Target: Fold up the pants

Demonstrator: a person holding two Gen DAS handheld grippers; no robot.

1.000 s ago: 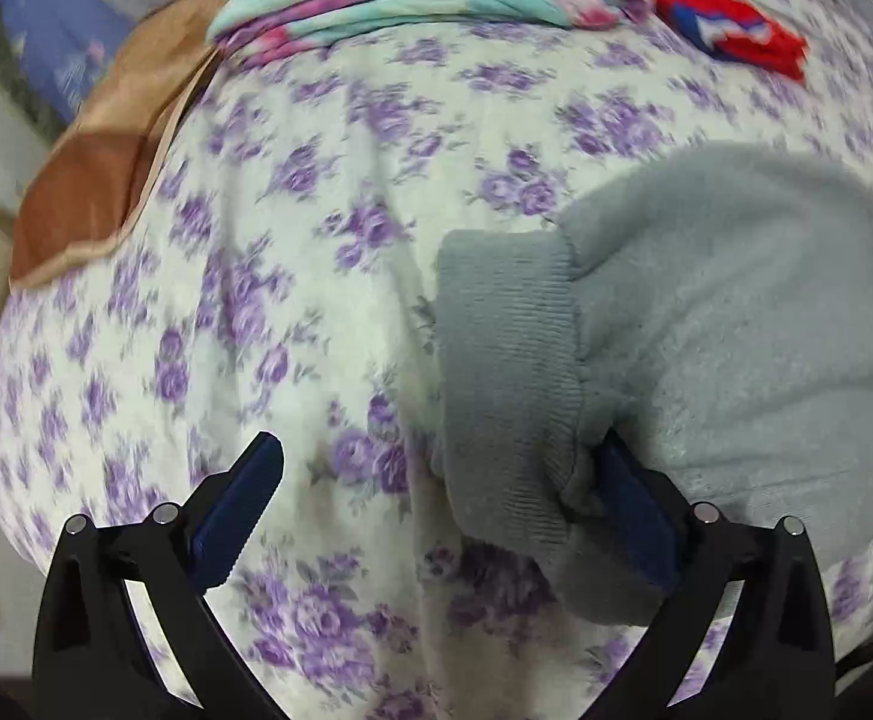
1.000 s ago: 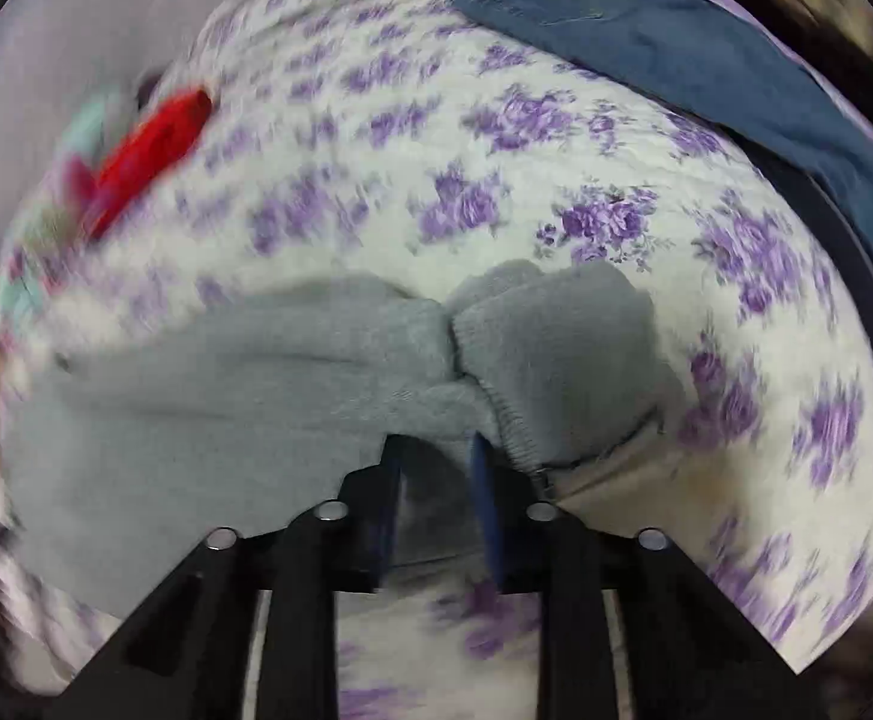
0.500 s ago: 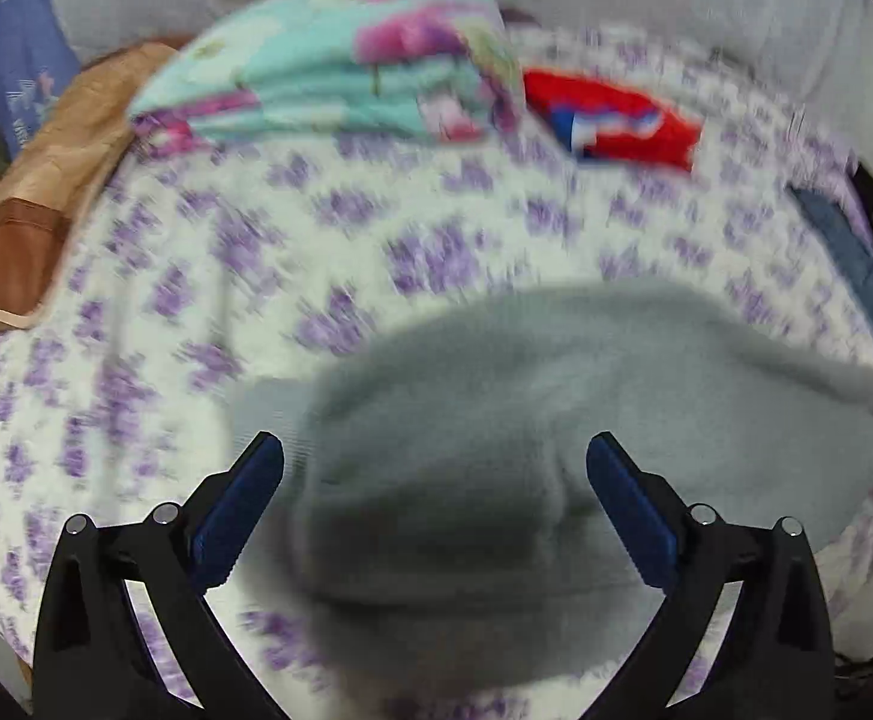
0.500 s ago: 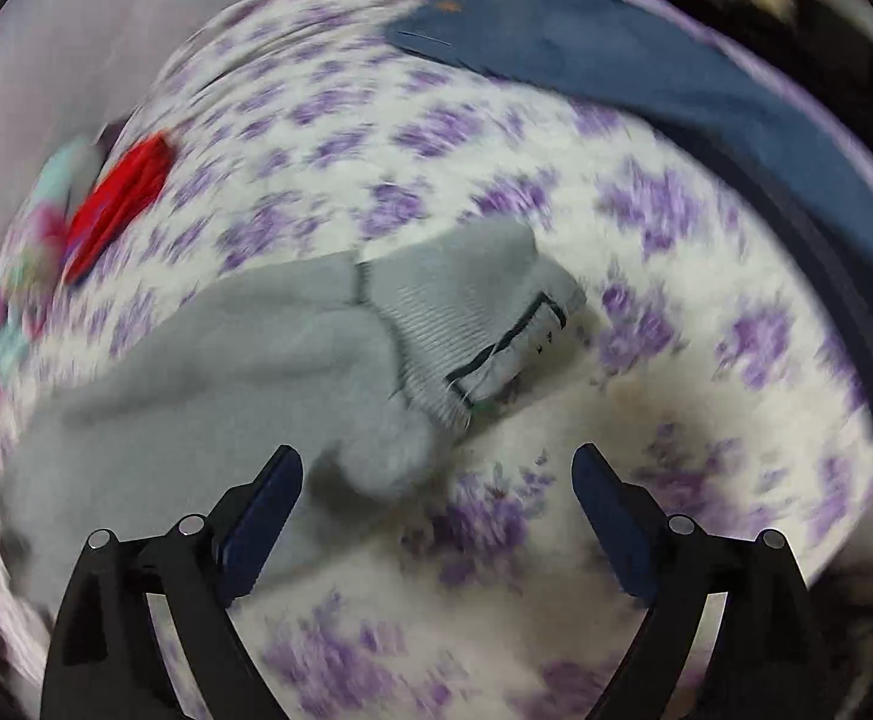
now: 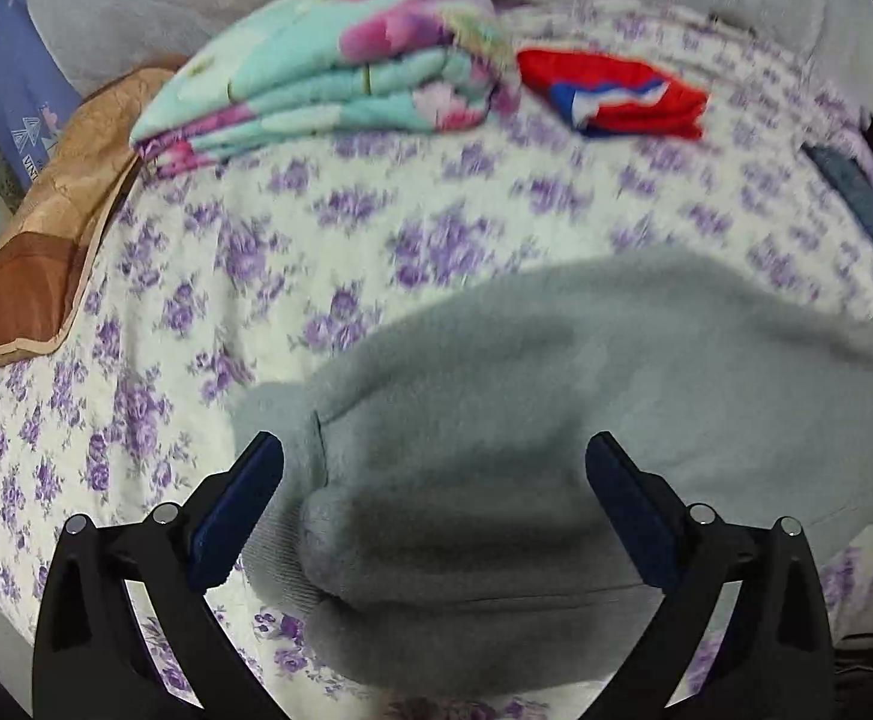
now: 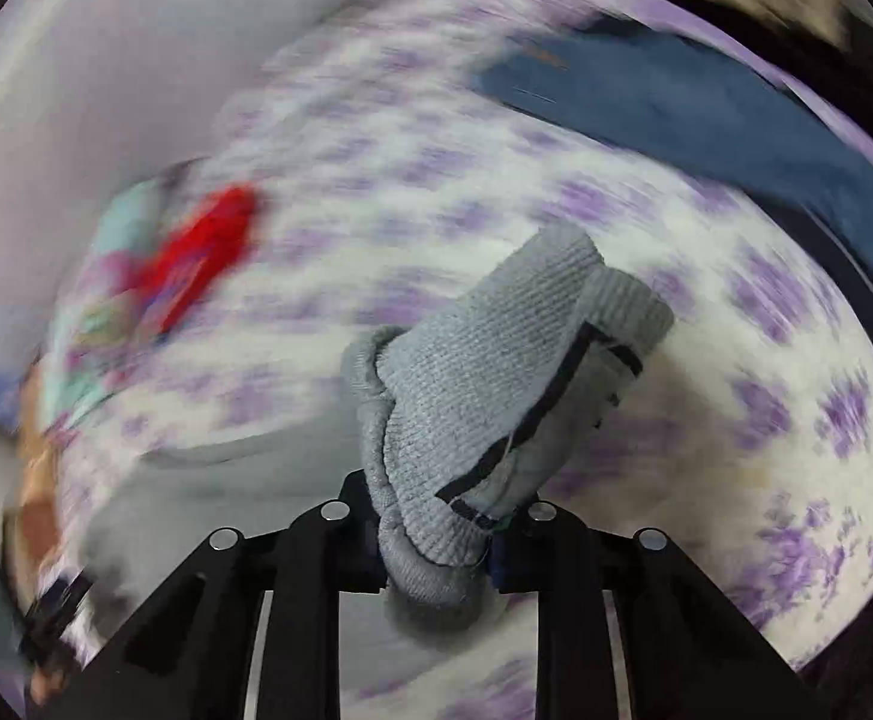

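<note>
Grey knit pants (image 5: 556, 420) lie bunched on a floral purple-and-white bedspread (image 5: 256, 252). My left gripper (image 5: 434, 480) is open above the pants, its blue pads (image 5: 238, 504) straddling the fabric without holding it. My right gripper (image 6: 436, 540) is shut on the ribbed grey waistband (image 6: 496, 372), which stands up from the jaws with a black-edged label showing. The right wrist view is heavily motion-blurred.
A folded teal floral quilt (image 5: 328, 84) and a red-and-blue garment (image 5: 616, 96) lie at the back of the bed. A brown pillow (image 5: 46, 228) sits at the left. Blue jeans (image 6: 706, 120) lie at the bed's right edge, also in the left wrist view (image 5: 868, 204).
My right gripper opened, then closed again on the waistband and is lifting it fast. My left gripper let go of the cuff and pulled back above the pants.
</note>
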